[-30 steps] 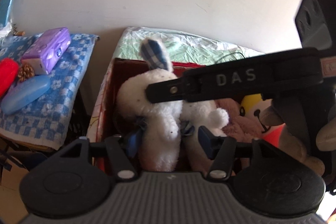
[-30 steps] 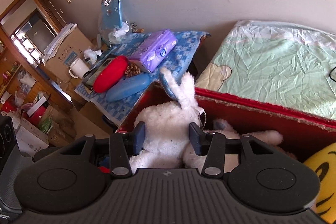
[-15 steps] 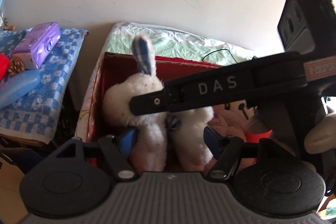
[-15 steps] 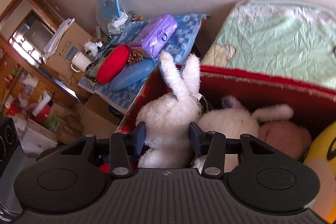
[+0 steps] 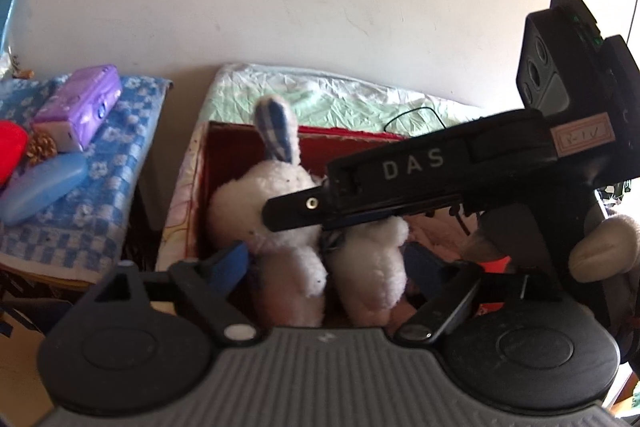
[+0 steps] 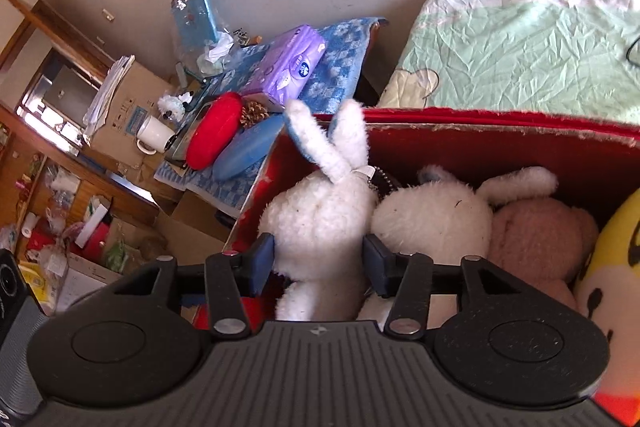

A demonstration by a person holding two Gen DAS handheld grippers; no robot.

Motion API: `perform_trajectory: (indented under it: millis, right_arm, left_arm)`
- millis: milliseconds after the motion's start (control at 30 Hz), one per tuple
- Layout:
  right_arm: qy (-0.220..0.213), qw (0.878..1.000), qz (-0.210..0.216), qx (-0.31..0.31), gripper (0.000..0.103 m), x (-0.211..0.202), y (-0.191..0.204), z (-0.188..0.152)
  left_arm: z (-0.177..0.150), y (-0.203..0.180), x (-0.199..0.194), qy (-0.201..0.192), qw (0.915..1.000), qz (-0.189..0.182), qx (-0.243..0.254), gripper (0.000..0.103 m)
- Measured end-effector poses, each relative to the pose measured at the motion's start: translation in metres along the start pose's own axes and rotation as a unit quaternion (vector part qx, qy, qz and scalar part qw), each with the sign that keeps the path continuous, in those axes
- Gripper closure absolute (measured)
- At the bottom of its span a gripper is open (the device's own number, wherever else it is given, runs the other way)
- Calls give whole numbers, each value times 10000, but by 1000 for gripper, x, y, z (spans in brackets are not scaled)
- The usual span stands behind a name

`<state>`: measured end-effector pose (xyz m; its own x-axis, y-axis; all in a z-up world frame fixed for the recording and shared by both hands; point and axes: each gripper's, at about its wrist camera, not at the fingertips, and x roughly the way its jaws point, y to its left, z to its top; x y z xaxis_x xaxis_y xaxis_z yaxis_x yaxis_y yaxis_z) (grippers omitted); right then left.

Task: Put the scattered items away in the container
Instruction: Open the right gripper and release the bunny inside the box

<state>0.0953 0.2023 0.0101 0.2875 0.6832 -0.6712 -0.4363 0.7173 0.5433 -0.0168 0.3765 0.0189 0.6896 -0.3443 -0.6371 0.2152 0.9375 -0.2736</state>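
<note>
Your left gripper has just opened wide around the white plush rabbit inside the red cardboard box; your right gripper clasps it, jaws just easing slightly

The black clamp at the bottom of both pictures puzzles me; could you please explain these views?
A person holds a two-finger gripper in each hand; a camera on each looks along its fingers. One picture comes from the left gripper, the other from the right gripper. Both reach into a red box of plush toys. The right gripper's pads press a white rabbit toy, though its jaws have just opened slightly. The left gripper's jaws have just been opening and stand free around white plush legs. A tissue pack lies on a blue cloth.
</note>
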Motion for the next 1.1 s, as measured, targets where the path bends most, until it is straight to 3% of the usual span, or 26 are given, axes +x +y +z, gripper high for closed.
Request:
perform_trajectory:
  millis: [267,667,833,967,1100]
  right_arm:
    - [-394,9992,-25,-27,47,-14,7,2]
    - [-658,9978,-94,70,49,-32,14,-8]
    - [-1024,9945,-102,197,49,-56,12,-21]
    - [-1362,9888,-599,131,50,-75,18,-33]
    - [-1640,9837,-662,327,50,-92,12,-46]
  left_arm:
    - [6,7,-7,112,9996,-117,-232,17]
    - [3,-7,-10,161,9997,-117,-166,18]
    - [1,-5,-6,81,9998,138,-154,17]
    - [3,-8,-1,78,9992,366,-160,17]
    - [5,-17,-1,70,9979,646,-56,15]
